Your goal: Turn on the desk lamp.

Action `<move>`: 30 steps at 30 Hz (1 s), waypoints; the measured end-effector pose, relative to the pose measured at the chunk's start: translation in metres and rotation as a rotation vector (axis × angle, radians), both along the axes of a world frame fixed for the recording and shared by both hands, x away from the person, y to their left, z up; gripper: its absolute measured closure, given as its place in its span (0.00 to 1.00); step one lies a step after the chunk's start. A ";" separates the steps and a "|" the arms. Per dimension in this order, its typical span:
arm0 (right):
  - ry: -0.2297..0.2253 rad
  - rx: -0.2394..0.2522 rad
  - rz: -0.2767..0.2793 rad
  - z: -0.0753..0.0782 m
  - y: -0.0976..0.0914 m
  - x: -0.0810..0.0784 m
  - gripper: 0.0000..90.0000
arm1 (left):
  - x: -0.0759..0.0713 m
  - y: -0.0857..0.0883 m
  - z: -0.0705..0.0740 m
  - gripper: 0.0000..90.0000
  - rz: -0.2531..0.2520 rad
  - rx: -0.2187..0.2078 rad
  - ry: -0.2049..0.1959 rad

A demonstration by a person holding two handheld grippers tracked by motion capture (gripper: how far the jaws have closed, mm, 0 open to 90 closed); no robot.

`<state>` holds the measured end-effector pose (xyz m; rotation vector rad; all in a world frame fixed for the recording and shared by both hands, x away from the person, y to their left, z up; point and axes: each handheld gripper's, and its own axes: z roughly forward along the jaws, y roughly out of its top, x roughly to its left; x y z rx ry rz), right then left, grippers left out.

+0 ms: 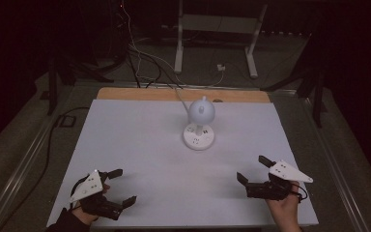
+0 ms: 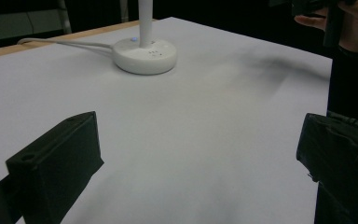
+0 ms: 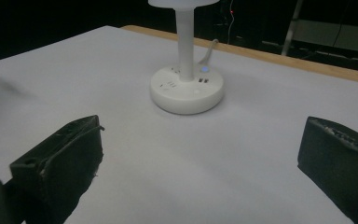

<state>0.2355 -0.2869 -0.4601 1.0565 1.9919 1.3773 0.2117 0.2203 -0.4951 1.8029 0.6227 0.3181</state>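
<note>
I hold my left claw and right claw wide and empty near the counter's front corners, both aimed at the lamp standing mid-counter toward the back edge, probably readying an approach.

Bench top pale lilac-white, plain; far edge bare tan wood. Lamp white all over, small blue light on base. Left gripper and right gripper black, jaws matt black, each topped by light grey plate. Surroundings dark.
</note>
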 end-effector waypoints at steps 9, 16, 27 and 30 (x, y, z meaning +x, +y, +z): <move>-0.008 0.015 0.007 0.009 0.001 0.007 0.00 | 0.000 -0.001 0.000 0.00 -0.005 0.004 0.004; -0.032 -0.004 0.013 0.018 0.006 0.015 0.00 | 0.000 0.000 0.000 0.00 -0.002 -0.001 0.004; -0.020 0.012 0.039 0.024 0.014 0.027 0.00 | 0.000 0.000 0.000 0.00 -0.004 -0.001 0.007; -0.017 0.002 0.050 0.024 0.018 0.032 0.00 | 0.000 0.000 0.000 0.00 -0.003 -0.010 0.008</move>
